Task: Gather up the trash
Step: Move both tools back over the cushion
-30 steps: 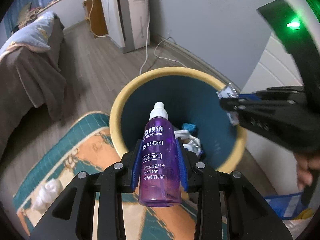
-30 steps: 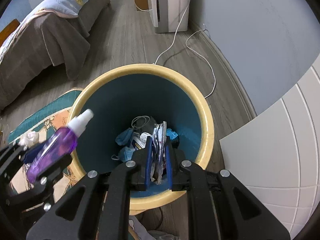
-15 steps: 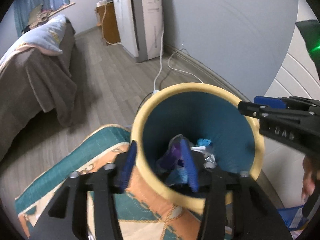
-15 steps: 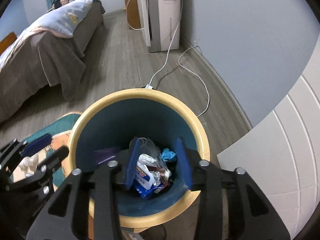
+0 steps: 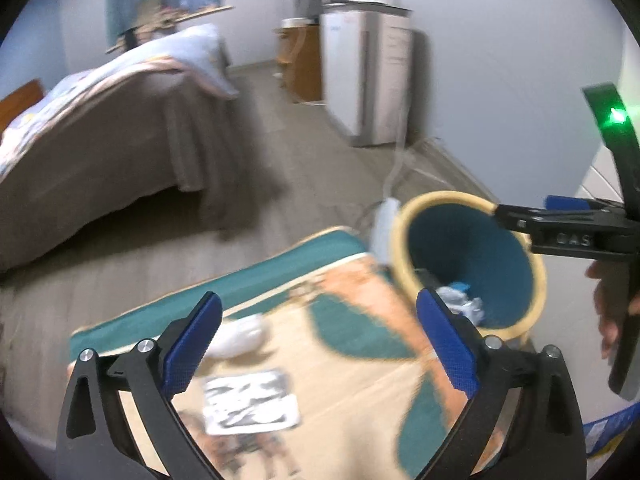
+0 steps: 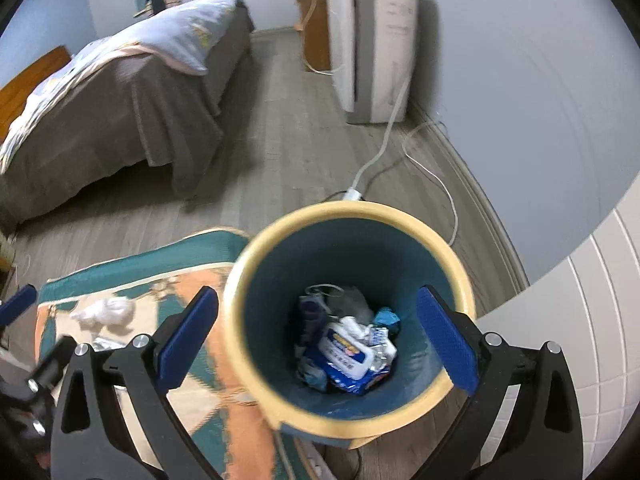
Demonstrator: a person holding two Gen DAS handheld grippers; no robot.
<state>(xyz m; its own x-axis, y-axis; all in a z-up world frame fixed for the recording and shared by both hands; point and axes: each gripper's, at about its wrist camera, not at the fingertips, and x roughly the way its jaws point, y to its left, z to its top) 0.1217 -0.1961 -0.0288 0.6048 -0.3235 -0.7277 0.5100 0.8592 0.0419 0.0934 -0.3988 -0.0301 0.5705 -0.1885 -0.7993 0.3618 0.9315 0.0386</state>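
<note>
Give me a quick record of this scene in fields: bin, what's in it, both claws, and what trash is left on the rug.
bin: yellow-rimmed, teal inside, upright on the floor at the rug's edge
contents: blue-white wrapper, purple bottle, crumpled scraps
left claw: jaws just opened, nothing between them, above the rug
right claw: jaws just opened, nothing between them, above the bin
left on rug: white tissue wad, black-and-white sheet

Left gripper [image 5: 320,340]: jaws just opened wide, empty, over rug [image 5: 360,360].
Bin [image 5: 468,256]: right, trash inside.
Tissue [image 5: 236,336], paper [image 5: 250,402]: on rug.
</note>
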